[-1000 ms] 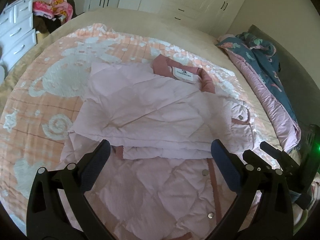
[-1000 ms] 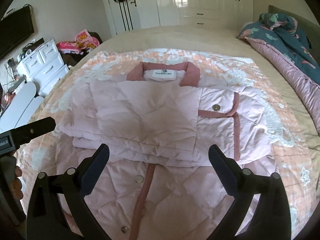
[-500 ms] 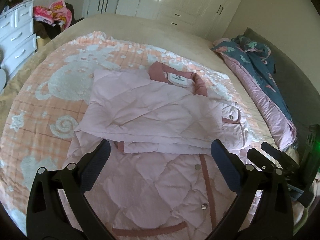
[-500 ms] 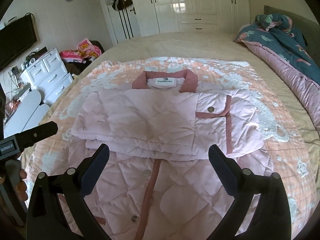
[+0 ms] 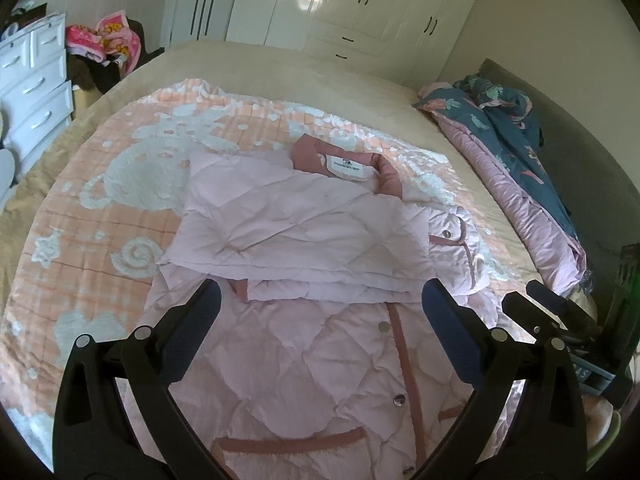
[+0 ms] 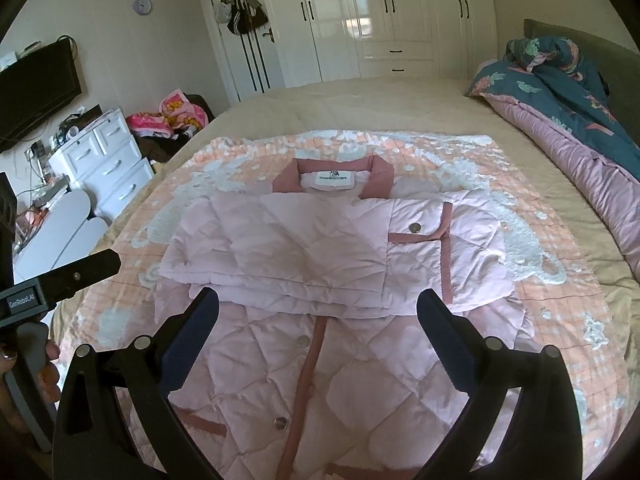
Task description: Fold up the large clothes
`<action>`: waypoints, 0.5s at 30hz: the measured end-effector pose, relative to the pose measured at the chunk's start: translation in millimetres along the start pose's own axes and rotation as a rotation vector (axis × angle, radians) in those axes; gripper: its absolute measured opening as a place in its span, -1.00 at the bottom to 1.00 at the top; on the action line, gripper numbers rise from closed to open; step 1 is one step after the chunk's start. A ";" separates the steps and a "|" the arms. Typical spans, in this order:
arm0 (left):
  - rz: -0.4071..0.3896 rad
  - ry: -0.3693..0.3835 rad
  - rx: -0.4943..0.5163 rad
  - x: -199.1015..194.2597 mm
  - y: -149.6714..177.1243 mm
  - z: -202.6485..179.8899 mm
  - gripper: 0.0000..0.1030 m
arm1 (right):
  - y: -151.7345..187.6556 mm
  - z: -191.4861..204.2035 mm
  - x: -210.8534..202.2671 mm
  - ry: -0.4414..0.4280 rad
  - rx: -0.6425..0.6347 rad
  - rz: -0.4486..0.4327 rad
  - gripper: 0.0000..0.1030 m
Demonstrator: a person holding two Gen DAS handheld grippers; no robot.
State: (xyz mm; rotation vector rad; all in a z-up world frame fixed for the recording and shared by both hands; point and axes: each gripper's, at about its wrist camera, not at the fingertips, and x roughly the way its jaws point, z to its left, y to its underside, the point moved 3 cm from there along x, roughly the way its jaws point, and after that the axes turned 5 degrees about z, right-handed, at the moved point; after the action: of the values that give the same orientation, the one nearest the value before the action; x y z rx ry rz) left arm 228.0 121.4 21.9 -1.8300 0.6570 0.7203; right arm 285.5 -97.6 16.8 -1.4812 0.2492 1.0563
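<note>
Jacket (image 5: 304, 240) runs lengthwise away from you, hem nearest both grippers; left gripper (image 5: 320, 308) and right gripper (image 6: 318, 306) spread wide, empty.

A home bedroom: a wide bed (image 6: 360, 104), white wardrobes (image 6: 384, 20) behind it, a white dresser (image 6: 108, 164) at left.

Both wrist views — above jacket (image 5: 304, 240), bedward

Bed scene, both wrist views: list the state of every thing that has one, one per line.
Pink jacket: flat on the blanket, sleeves folded across chest, lower half unfolded.
Collar: open, label showing.
Left gripper: open, empty.
Right gripper: open, empty.
Wardrobe doors: closed.
Dresser drawers: closed.
</note>
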 end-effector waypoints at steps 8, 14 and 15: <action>-0.021 0.006 0.015 -14.6 5.2 -4.7 0.83 | 3.5 4.3 -15.8 -0.001 -0.013 -0.022 0.92; -0.031 0.006 0.027 -24.3 12.4 -8.5 0.83 | 7.8 4.6 -28.5 0.007 -0.018 -0.038 0.92; -0.033 0.006 0.030 -25.8 13.4 -9.6 0.83 | 8.7 4.6 -31.2 0.008 -0.020 -0.042 0.92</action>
State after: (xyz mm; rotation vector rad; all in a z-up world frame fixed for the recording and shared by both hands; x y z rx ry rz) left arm 202.7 110.8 35.5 -1.8122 0.6367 0.6798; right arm 259.9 -108.6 33.9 -1.5030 0.2128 1.0216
